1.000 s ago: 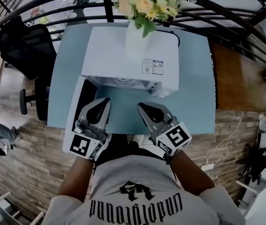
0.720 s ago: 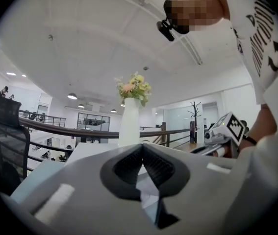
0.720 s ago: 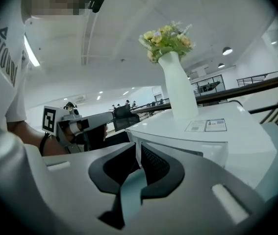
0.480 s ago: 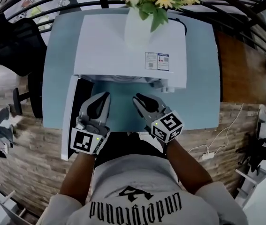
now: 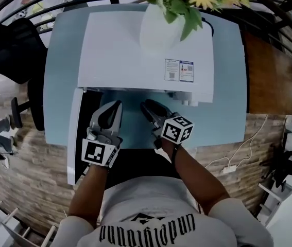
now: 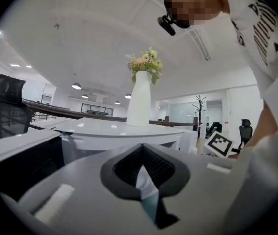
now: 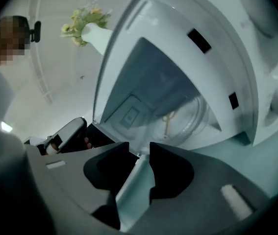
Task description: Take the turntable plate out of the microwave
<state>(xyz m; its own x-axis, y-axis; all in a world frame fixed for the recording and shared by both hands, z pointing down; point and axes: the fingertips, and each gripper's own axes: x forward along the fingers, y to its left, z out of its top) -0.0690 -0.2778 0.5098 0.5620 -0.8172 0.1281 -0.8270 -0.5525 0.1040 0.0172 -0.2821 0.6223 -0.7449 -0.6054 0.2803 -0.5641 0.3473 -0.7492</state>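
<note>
Against the earlier head views, both grippers are now seen closer to the mouth of the microwave (image 5: 135, 50), whose door (image 5: 74, 133) stands swung open at the left.

The right gripper (image 7: 139, 148) is seen rolled over. Its jaws have just been opening and now stand wide, with nothing between them.

The left gripper (image 6: 142, 153) is closed on nothing and is held level in front of the oven, beside the right one.

The turntable plate (image 7: 192, 124) is seen in the right gripper view only. It lies on the cavity floor, ahead of the open jaws and apart from them.

Judgement: the approach is nearly done and the grasp is not yet made. The roll and the opening are read as preparation to take the plate's rim edge-on.

The vase (image 5: 158, 32) on top of the oven is noted as a tipping risk if the oven is jolted.
</note>
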